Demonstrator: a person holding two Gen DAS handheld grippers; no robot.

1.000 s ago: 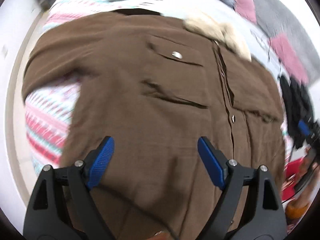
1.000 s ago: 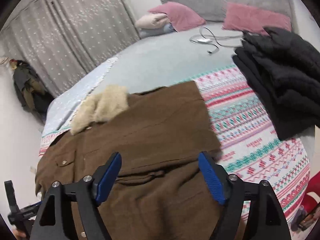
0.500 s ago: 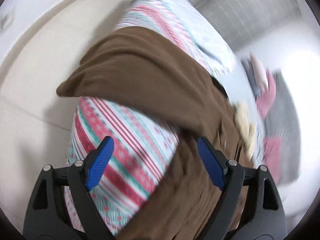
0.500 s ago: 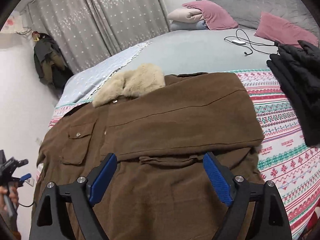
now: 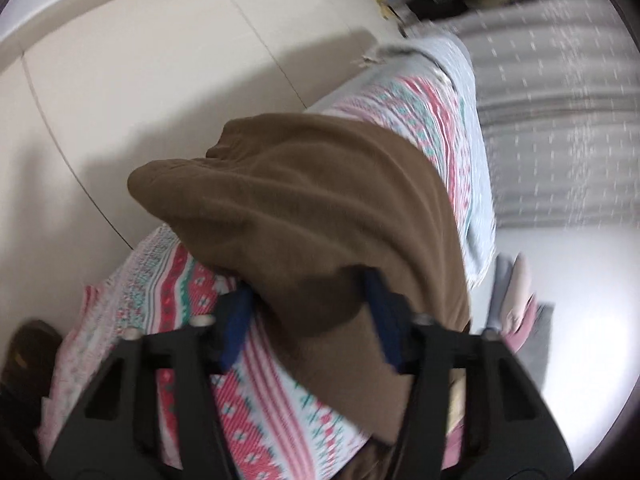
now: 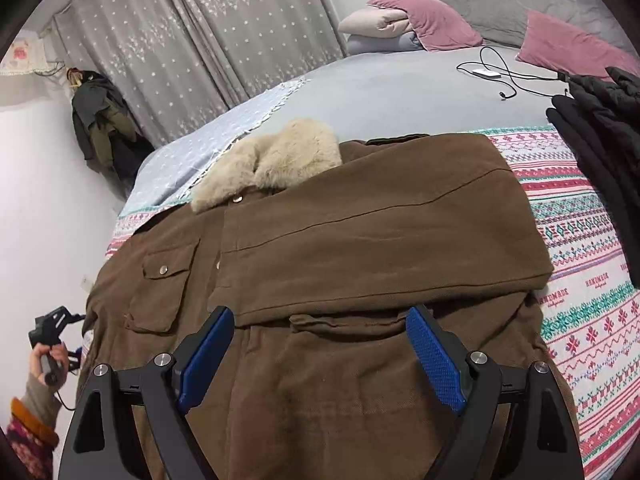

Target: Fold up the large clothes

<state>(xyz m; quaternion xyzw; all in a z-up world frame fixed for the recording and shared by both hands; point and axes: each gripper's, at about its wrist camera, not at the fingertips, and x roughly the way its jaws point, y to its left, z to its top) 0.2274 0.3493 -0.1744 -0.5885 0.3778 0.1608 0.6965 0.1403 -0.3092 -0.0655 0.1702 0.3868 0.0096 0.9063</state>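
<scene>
A large brown jacket (image 6: 360,260) with a beige fur collar (image 6: 276,160) lies front up on a patterned blanket (image 6: 592,280) on the bed. Its right sleeve is folded across the chest. My right gripper (image 6: 320,356) is open and empty, hovering over the jacket's lower part. In the left wrist view the jacket's other sleeve (image 5: 304,216) hangs over the bed's edge toward the floor. My left gripper (image 5: 310,320) is open, with the sleeve lying between its blue pads. The left gripper also shows in the right wrist view (image 6: 52,328) at the far left, held in a hand.
A pile of black clothes (image 6: 600,140) lies on the bed at the right. Pink pillows (image 6: 424,20), a grey headboard and a charger cable (image 6: 500,76) are at the back. Grey curtains (image 6: 200,40) and hanging clothes stand left. A pale floor (image 5: 120,100) lies beside the bed.
My left gripper has swung away from the jacket's front to the bed's left edge and now straddles the hanging sleeve. My right gripper has risen slightly above the jacket.
</scene>
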